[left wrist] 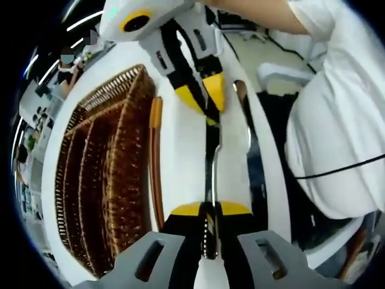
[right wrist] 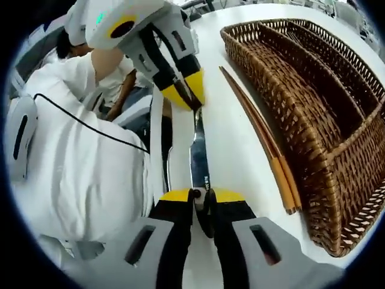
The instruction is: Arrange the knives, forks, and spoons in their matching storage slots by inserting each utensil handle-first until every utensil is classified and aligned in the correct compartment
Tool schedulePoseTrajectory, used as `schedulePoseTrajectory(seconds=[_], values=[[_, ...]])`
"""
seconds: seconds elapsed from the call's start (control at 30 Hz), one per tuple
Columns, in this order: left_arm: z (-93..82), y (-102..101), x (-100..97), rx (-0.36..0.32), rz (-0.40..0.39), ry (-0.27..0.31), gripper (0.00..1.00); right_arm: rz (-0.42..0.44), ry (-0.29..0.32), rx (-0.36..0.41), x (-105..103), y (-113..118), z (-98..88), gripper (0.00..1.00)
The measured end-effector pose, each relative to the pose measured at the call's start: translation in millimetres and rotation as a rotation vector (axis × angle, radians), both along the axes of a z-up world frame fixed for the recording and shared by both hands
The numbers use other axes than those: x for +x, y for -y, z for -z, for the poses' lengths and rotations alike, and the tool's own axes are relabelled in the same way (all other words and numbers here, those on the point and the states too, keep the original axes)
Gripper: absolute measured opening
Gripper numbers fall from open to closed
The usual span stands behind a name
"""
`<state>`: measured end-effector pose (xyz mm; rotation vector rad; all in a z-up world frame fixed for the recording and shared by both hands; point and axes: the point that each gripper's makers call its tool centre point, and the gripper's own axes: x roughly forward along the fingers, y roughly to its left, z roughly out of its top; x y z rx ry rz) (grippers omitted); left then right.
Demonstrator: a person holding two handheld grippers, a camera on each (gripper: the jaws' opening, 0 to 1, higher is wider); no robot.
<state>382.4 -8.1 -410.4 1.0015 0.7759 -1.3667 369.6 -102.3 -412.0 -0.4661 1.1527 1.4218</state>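
Left hand-held gripper [left wrist: 210, 224]: jaws closed on one end of the knife [left wrist: 210, 159], yellow pads pinching it.
Right hand-held gripper [right wrist: 200, 203]: clamped on the opposite end, so both hold one utensil between them.
Knife position: suspended just above the white tabletop [right wrist: 240, 150], beside the wicker tray [right wrist: 325, 114], outside its compartments.
Knife handling: likely stiff, light, slick polished metal; grip the thicker handle, not the thin blade.
Knife looks: slim, silver, mirror-bright.
Nearby: orange-tipped chopsticks [right wrist: 264, 141] lie between knife and tray.
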Motion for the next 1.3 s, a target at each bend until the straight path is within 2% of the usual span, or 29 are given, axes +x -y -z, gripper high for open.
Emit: schedulePoseTrajectory(seconds=[0.1, 0.23, 0.27, 0.43, 0.53, 0.67, 0.83, 0.93, 1.03, 1.1, 1.17, 1.3], values=[[-0.5, 2.5, -0.6, -0.011, 0.014, 0.008, 0.08, 0.033, -0.088, 0.0, -0.9, -0.9, -0.8, 0.11], [-0.9, 4.5, -0.9, -0.02, 0.018, 0.011, 0.08, 0.043, -0.131, 0.011, -0.4, -0.7, -0.7, 0.11], [-0.9, 5.8, -1.4, -0.023, 0.03, 0.022, 0.08, 0.071, -0.17, 0.015, -1.3, -1.0, -1.1, 0.11], [-0.7, 7.2, -2.2, -0.017, 0.04, 0.036, 0.06, 0.115, -0.228, 0.021, -0.1, -0.5, -0.8, 0.11], [-0.5, 7.6, -2.8, -0.01, 0.041, 0.051, 0.05, 0.129, -0.241, 0.025, -0.2, -0.6, -0.8, 0.11], [-0.4, 7.3, -2.5, 0.004, 0.046, 0.077, 0.05, 0.179, -0.306, 0.037, -1.6, -0.3, -1.6, 0.1], [-0.1, 7.2, -1.7, 0.01, 0.038, 0.059, 0.04, 0.181, -0.289, 0.066, -3.7, -1.4, -0.9, 0.11], [0.2, 7.1, -1.5, 0.014, 0.036, 0.056, 0.04, 0.143, -0.239, 0.11, -3.5, -4.4, -1.5, 0.12], [0.2, 7.2, -1.4, 0.017, 0.026, 0.048, 0.04, 0.152, -0.233, 0.118, -5.6, -3.4, -2.2, 0.13], [0.1, 7.4, 0.3, 0.019, 0.024, 0.049, 0.03, 0.146, -0.203, 0.126, -5.4, -3.1, -2.5, 0.13], [0.6, 7.5, 2.0, 0.019, 0.019, 0.044, 0.02, 0.089, -0.13, 0.152, 0.1, -3.0, -1.8, 0.12], [0.5, 7.4, 1.9, 0.014, 0.018, 0.035, 0.02, 0.049, -0.057, 0.17, -2.6, -2.2, -2.6, 0.13]])
